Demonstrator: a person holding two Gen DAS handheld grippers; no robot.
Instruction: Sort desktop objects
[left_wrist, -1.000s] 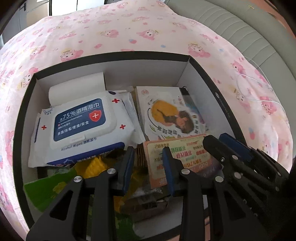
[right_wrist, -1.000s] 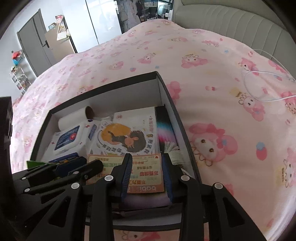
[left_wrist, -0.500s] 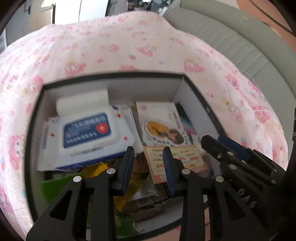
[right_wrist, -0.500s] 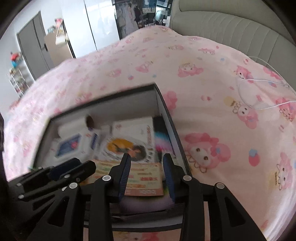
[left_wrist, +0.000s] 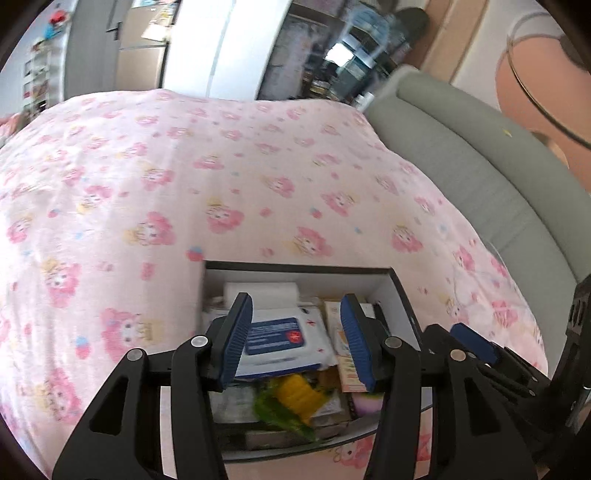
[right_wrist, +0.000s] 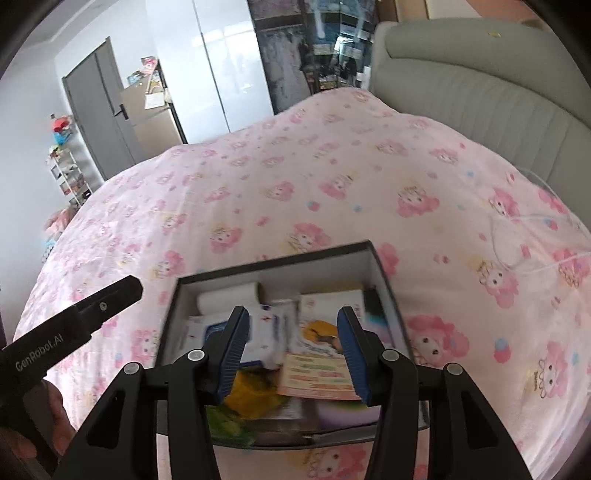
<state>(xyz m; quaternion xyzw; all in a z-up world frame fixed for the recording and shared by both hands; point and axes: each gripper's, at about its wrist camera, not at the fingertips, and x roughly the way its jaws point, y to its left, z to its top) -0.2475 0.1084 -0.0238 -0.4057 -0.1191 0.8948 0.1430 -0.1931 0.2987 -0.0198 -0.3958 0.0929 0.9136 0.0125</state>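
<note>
Below both opening, empty jaws: filled box (right_wrist: 384, 280).

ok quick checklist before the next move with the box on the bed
1. Left claw empty: ok, jaws opening, nothing between them.
2. Right claw empty: ok, jaws opening, nothing pinched.
3. Both claws clear of the box: ok, they hang above it.
4. Box upright on the pink bedspread: ok.
5. Wipes pack and paper roll lying inside the box: ok.
6. Bottom layer under the yellow item settled: cannot tell, blurred.
</note>
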